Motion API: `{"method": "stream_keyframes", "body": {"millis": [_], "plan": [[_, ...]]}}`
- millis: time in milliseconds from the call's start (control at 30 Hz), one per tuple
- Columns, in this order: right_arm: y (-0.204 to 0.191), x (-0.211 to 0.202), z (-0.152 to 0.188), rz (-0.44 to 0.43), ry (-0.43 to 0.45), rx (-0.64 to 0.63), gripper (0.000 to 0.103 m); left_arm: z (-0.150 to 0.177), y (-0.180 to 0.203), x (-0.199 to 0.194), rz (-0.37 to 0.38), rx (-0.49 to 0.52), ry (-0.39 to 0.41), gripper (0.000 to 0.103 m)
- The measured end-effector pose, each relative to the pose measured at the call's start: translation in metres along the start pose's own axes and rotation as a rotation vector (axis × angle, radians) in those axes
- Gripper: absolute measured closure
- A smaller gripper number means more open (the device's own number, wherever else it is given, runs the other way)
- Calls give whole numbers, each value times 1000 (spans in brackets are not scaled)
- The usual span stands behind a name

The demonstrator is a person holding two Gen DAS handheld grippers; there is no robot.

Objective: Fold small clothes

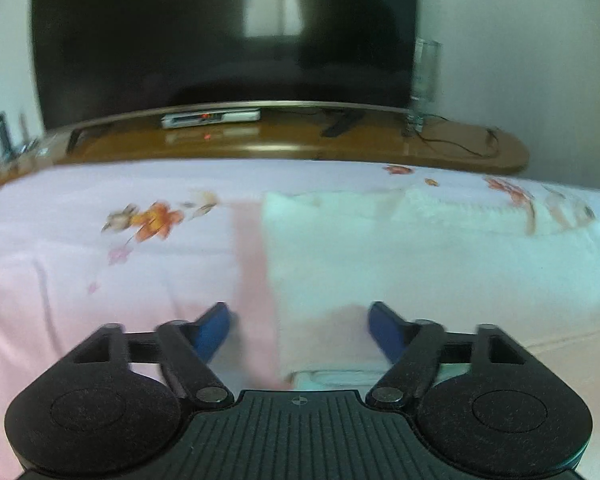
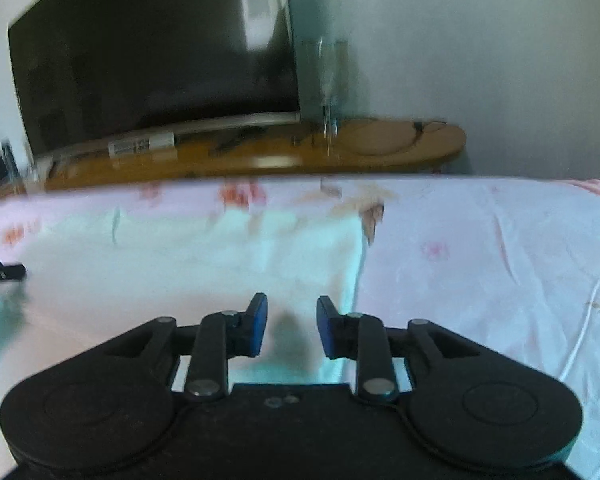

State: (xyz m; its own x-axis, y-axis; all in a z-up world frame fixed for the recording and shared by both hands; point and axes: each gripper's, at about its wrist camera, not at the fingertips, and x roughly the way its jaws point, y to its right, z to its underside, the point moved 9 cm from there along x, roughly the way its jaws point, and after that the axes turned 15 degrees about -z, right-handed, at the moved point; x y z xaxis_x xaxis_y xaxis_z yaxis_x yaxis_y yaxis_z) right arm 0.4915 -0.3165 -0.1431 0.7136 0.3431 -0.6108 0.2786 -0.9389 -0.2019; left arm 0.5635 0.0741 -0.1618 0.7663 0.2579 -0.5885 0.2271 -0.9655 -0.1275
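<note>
**Both claws loose over a pale garment on the bed**

A pale white garment lies flat on the pink flowered bedsheet, its far edge looking doubled into a thicker band; the spread suits folding. The left gripper hangs over the garment's near left corner, jaws spread wide, nothing pinched between them; probably placed to straddle that edge. The right gripper hangs over the near right part, just inside the garment's right edge, jaws parted narrowly, pads clear of the cloth, which lies below the gap; my guess, a hold just let go. Beyond the bed, a television on a wooden stand; motion blur hides detail.
</note>
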Motion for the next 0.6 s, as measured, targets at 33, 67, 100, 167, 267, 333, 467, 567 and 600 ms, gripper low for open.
{"method": "stream_keyframes", "body": {"millis": [33,67,100,167,267,333,467,567,600], "plan": [[0,-1,1,2,18,-18,75,-2,-4,-2,-10,-26,-17,22],[-1,-1,1,6,14,-22,75,-5,-7,-9,-23,-41,-3,22],[-3,-4,-1,12,15,-11,75,-9,-6,-19,-15,-33,45,22],[-10,-17,-8,-17,69,-15,75,-5,1,-26,-16,15,55,22],[-10,-7,4,-7,-6,-40,75,13,5,-16,-25,38,4,13],[-10,-4,7,-7,7,-83,74,15,-3,-13,-37,-15,-37,9],[-8,-12,4,-36,-4,-36,74,21,-8,-29,-60,-24,-60,9],[-4,-35,0,-67,36,10,62,37,-11,-51,-42,29,-45,9],[-2,-45,2,-73,42,17,53,47,-12,-58,-39,57,-53,9]]}}
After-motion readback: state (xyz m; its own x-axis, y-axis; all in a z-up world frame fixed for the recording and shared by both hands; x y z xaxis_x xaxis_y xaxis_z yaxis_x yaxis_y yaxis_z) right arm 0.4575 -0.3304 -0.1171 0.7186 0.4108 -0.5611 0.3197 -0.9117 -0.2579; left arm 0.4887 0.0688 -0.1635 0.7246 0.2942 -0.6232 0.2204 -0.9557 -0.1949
